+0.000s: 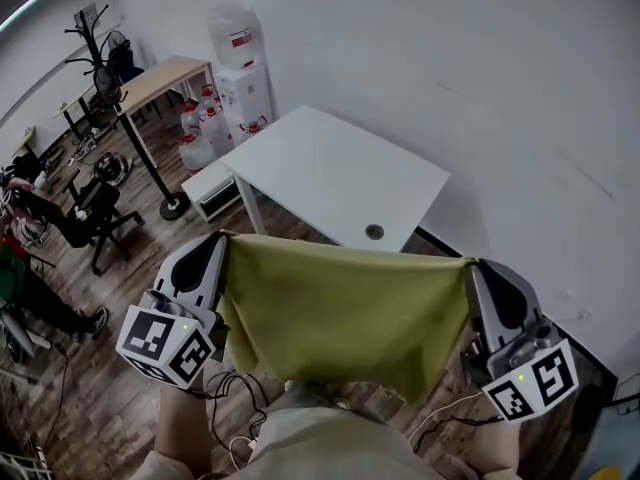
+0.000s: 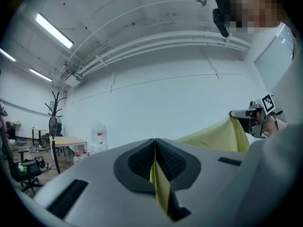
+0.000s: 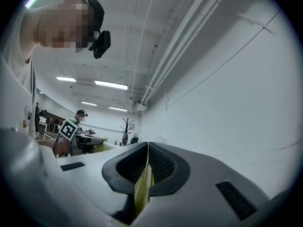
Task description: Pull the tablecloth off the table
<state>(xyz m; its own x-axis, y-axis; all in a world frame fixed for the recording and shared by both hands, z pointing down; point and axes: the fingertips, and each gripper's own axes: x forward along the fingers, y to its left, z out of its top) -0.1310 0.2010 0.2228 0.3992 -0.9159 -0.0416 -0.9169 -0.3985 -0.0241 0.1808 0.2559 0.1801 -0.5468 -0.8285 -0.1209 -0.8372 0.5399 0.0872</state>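
A yellow-green tablecloth (image 1: 345,313) hangs stretched in the air between my two grippers, clear of the bare white table (image 1: 330,173) beyond it. My left gripper (image 1: 226,236) is shut on the cloth's left top corner, and my right gripper (image 1: 471,263) is shut on the right top corner. In the left gripper view the cloth (image 2: 160,183) is pinched between the closed pads and runs off to the right gripper (image 2: 236,116). The right gripper view shows a thin strip of cloth (image 3: 143,186) clamped in its jaws.
A water dispenser (image 1: 243,73) with spare bottles (image 1: 197,133) stands left of the table. A black coat stand (image 1: 130,118), a wooden desk (image 1: 165,76) and an office chair (image 1: 95,213) are further left. Cables (image 1: 240,398) lie on the wooden floor by my feet. A person sits at a far desk (image 3: 78,122).
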